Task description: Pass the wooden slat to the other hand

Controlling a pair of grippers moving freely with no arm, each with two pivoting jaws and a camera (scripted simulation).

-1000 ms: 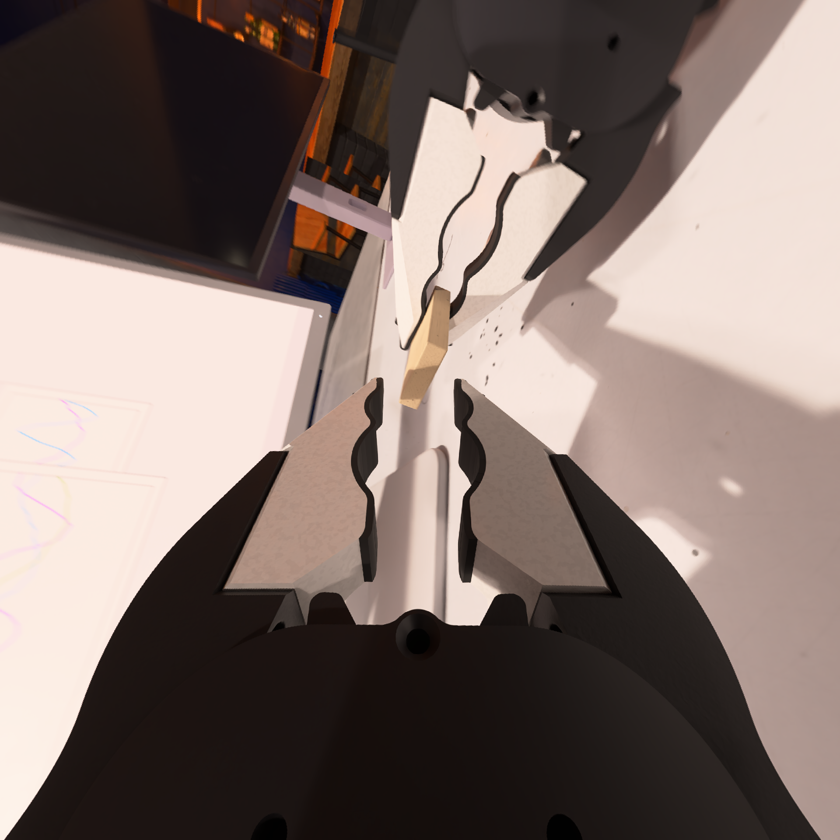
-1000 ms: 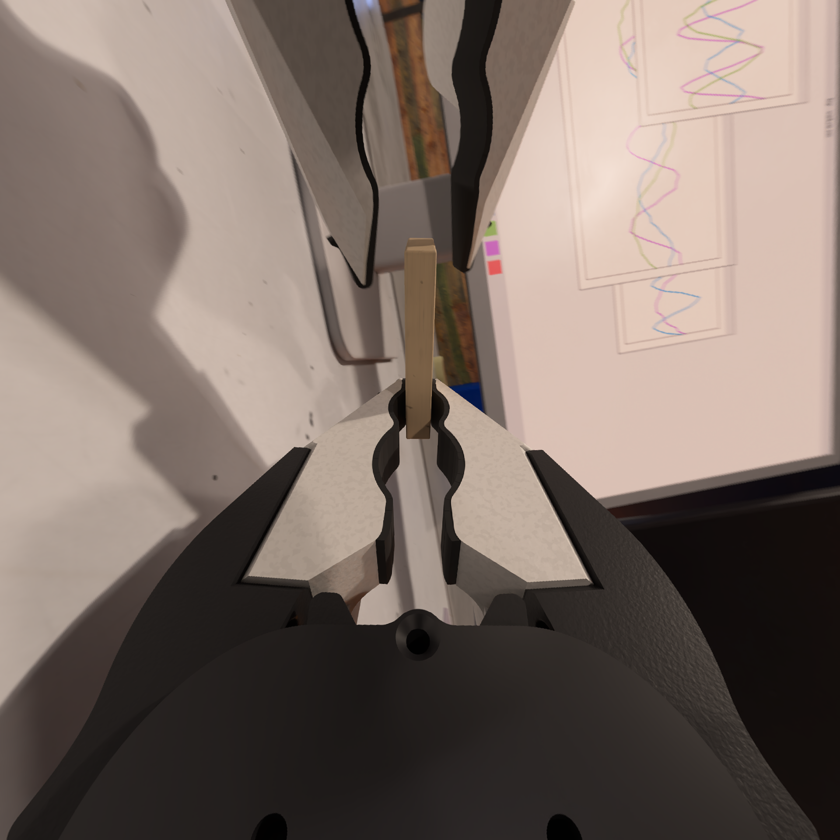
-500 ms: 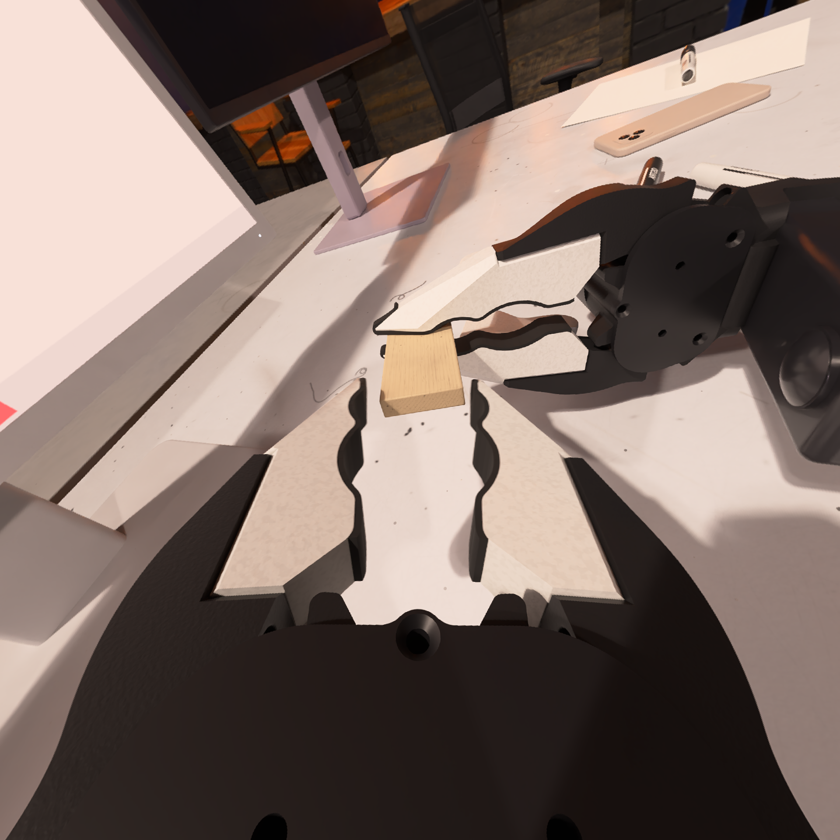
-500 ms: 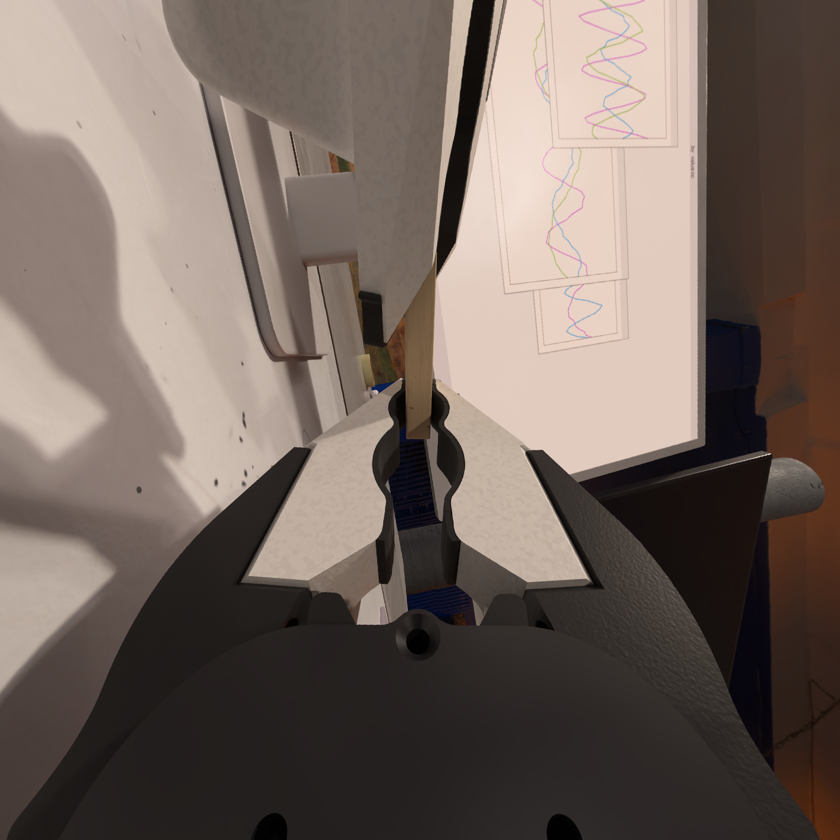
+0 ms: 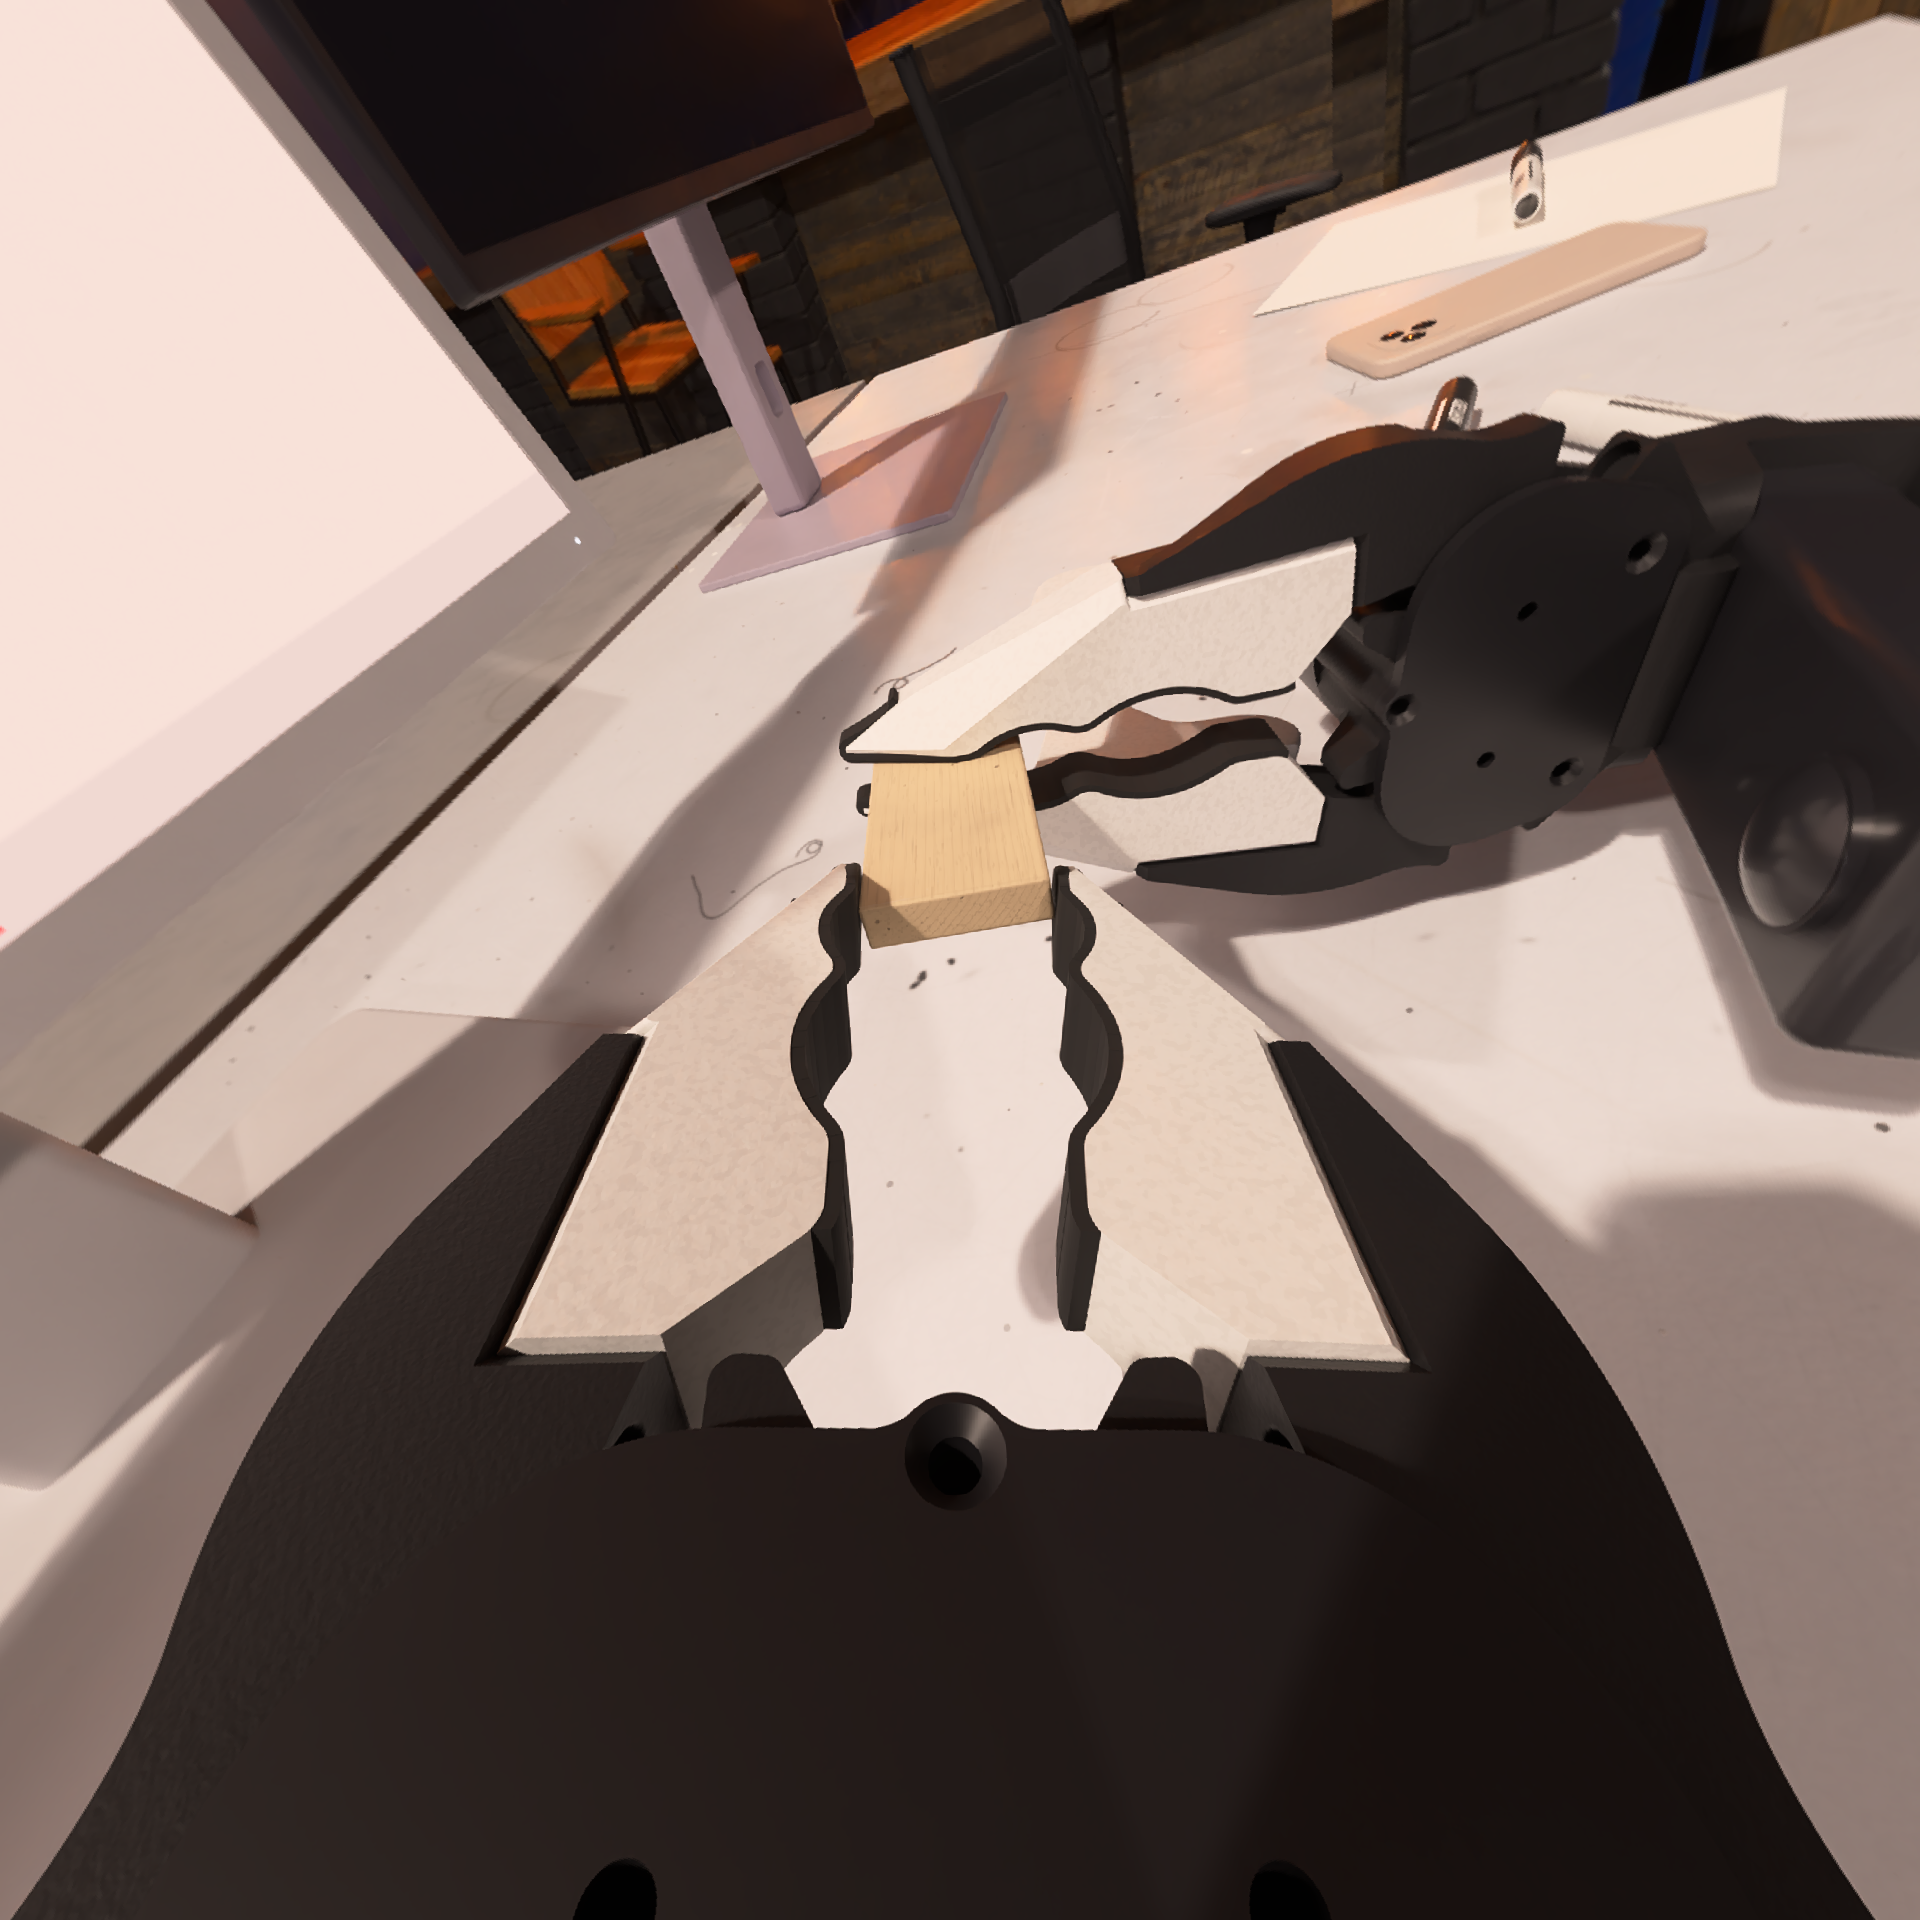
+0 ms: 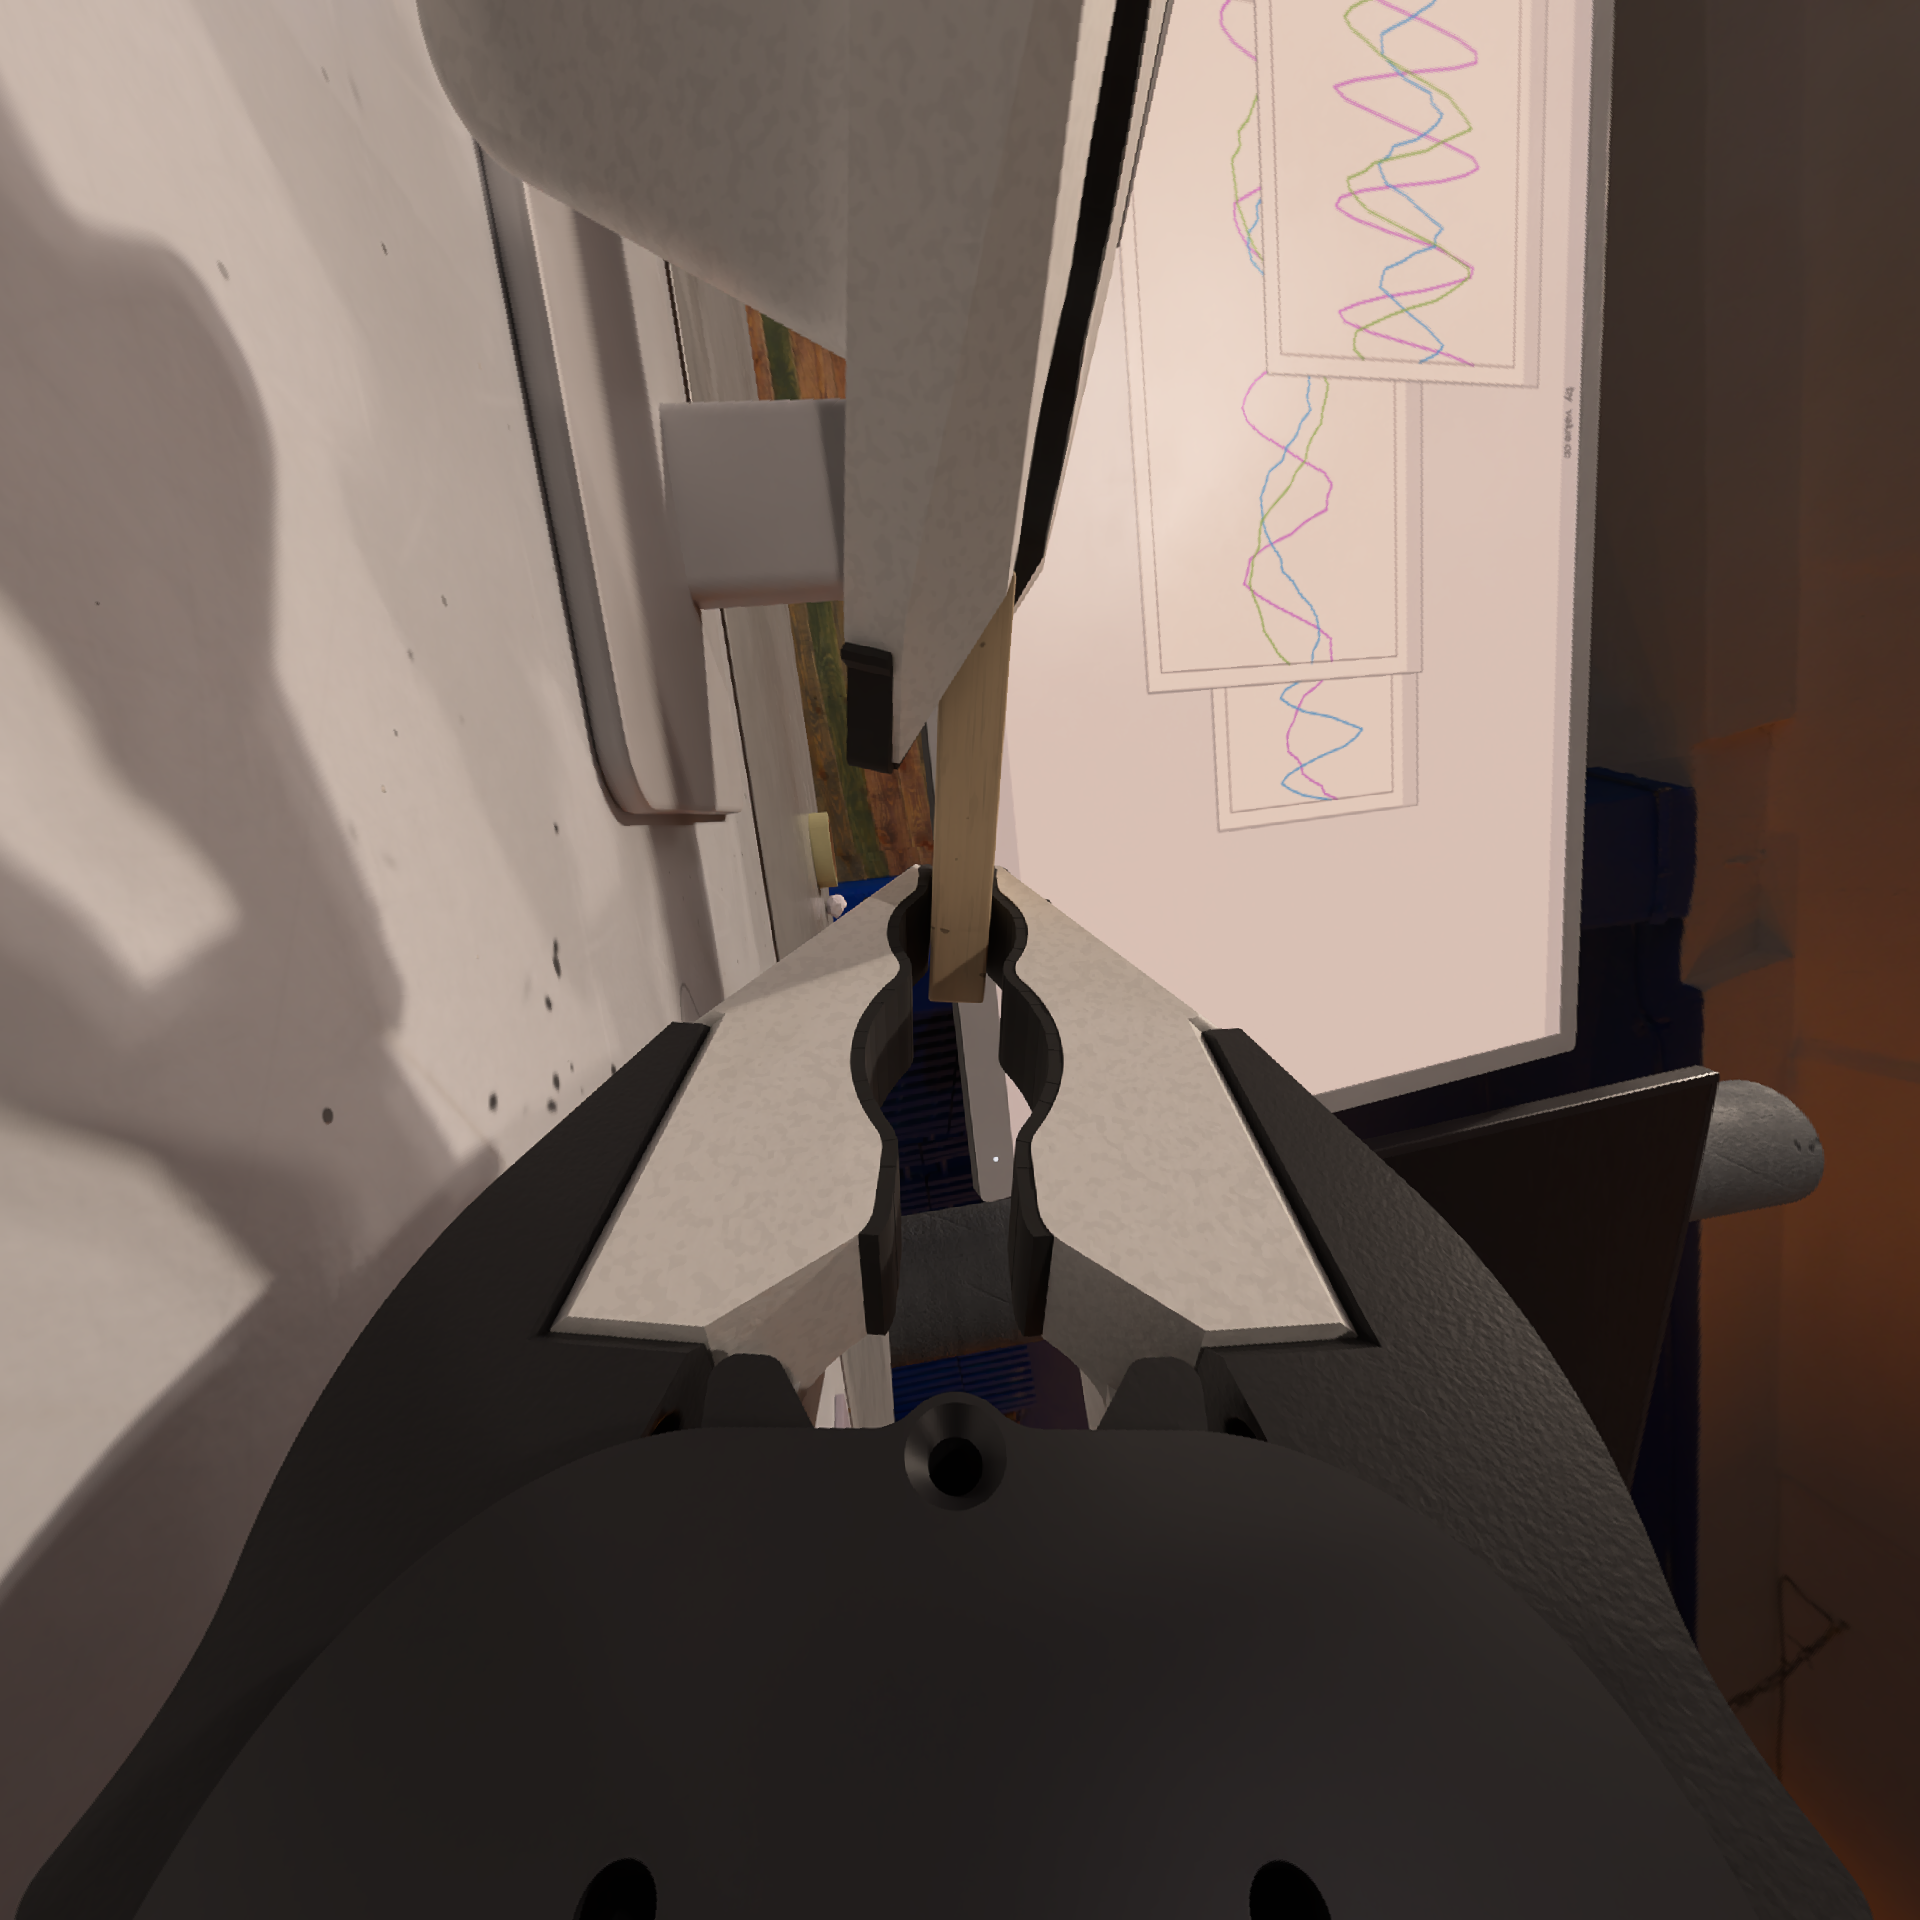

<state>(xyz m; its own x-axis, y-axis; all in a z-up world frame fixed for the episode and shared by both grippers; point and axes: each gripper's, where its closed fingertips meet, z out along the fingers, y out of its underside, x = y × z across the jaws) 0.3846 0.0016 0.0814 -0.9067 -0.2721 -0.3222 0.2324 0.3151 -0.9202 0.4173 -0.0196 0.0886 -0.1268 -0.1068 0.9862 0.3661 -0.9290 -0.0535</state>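
Right gripper [image 6: 954, 914]: clamped flat on the wooden slat [image 5: 951, 847].
Left gripper [image 5: 954, 914]: fingers spread, tips bracketing the slat's free end.
Handover: left should be closed squarely before right is released.

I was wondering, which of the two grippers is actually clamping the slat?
The right gripper: its tips pinch the slat. The left gripper only straddles its free end, jaws apart.

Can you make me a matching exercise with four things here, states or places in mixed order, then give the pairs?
Things
1. wooden slat
2. left gripper
3. phone
4. monitor

States or places
A. flat on the table, far right
B. dark screen, on a lilac stand
C. pinched by the right gripper, its free end between the other's fingertips
D. jaws apart

Pairs: 1-C, 2-D, 3-A, 4-B
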